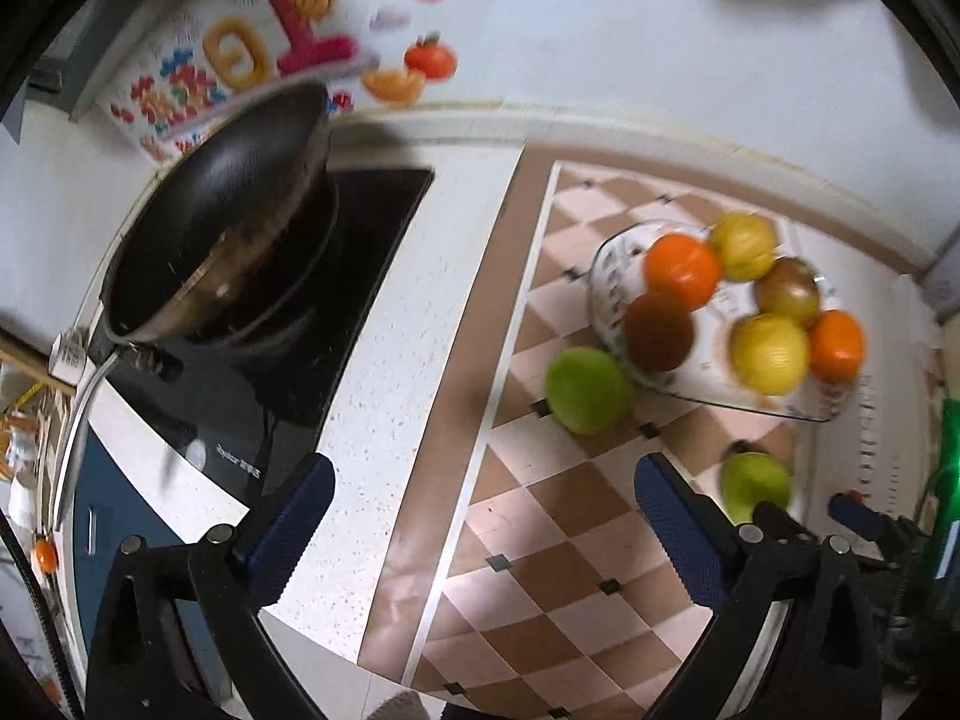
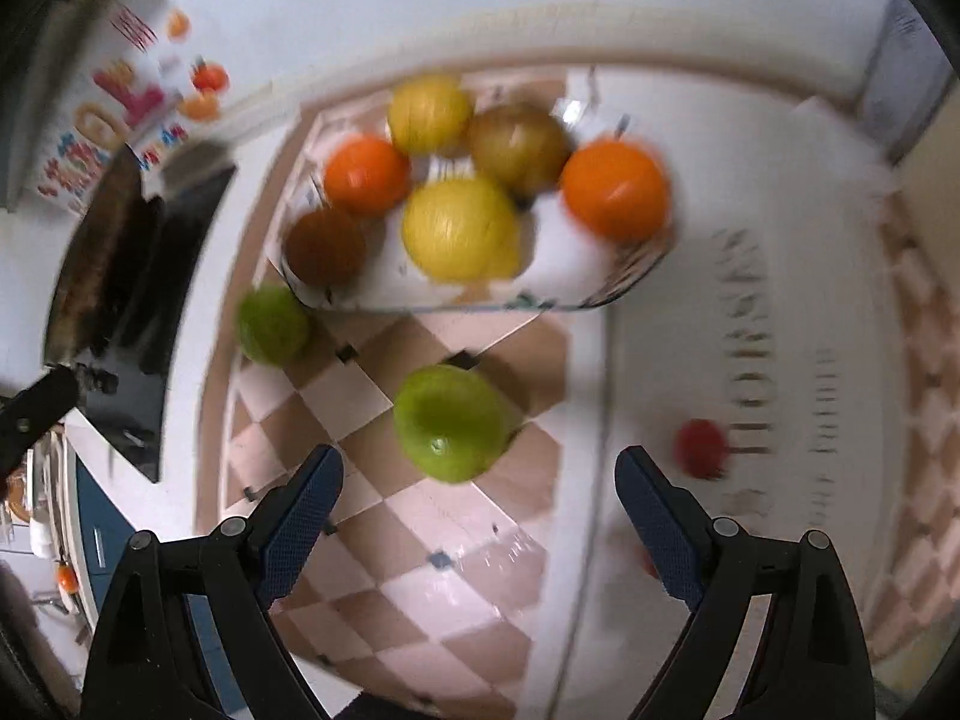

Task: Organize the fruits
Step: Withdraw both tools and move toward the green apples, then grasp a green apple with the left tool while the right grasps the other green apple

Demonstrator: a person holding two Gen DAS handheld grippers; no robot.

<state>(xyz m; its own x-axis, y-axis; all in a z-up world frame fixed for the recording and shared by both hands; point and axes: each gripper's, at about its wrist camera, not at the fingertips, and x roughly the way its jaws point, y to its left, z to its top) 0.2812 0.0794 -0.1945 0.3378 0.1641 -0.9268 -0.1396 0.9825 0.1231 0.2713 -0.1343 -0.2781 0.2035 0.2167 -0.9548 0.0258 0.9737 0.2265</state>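
- Plainly, the step in hand looks like picking up the loose fruit: two green apples lie on the checked mat outside the plate, the near green apple (image 2: pixel 450 423) just ahead of the right gripper (image 2: pixel 480 480), the far green apple (image 2: pixel 273 324) against the plate's left edge.
- To do it well, I judge: centre the near apple between the pads, come down until they stand at its widest girth, then close gently; it is round and smooth and would likely roll or squirt out of an off-centre pinch.
- Lift clear of the plate's rim before moving in; the open spot is the white middle front of the plate (image 2: pixel 564 264).
- Look of the fruit: near apple bright green, glossy, its stem dimple facing up toward the camera. On the plate are two oranges, two yellow fruits and two brownish ones, all blurred.
- Right jaws: wide apart, nothing between them; the apple lies ahead, untouched.
- Left gripper (image 1: pixel 480 498): jaws also spread wide and empty, over the mat's edge where it meets the speckled white counter (image 1: pixel 420 312); the far apple lies ahead to its right.
- Outward: a dark pan (image 1: pixel 222 210) on a black hob to the left; a small red thing (image 2: pixel 699 447) on the white sheet right of the mat, too blurred to name.
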